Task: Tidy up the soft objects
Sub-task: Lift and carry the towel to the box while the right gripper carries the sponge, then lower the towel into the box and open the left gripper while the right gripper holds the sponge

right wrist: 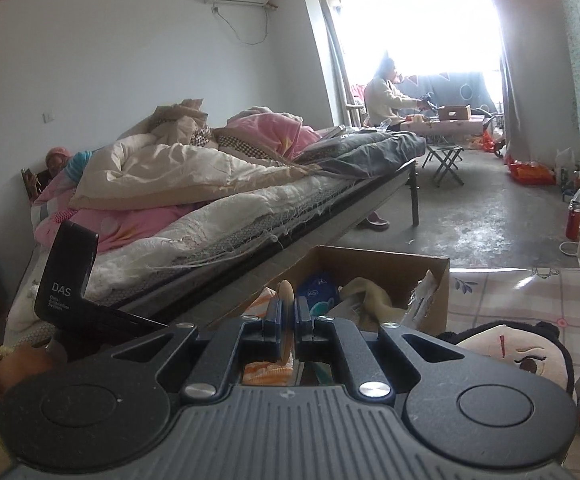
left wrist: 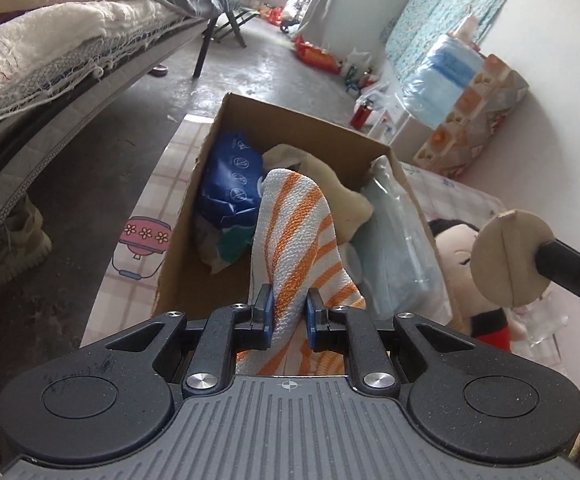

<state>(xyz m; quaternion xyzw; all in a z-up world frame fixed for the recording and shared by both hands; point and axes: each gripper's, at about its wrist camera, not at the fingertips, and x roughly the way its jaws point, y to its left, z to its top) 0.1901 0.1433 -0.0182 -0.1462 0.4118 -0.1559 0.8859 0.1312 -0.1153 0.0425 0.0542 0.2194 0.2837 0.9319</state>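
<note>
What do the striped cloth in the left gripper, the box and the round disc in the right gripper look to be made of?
Striped cloth: woven cotton-like towelling, matte, nubbly weave, hanging limp from the left gripper.
Box: brown corrugated cardboard, dull, raw cut edges.
Round disc, clamped in the right gripper: tan, matte, with a seam across its face; possibly sponge or wood, unclear.

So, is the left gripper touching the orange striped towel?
Touching. The left wrist view shows the left gripper with both jaws pressed against the orange striped towel, which drapes into the cardboard box.
</note>
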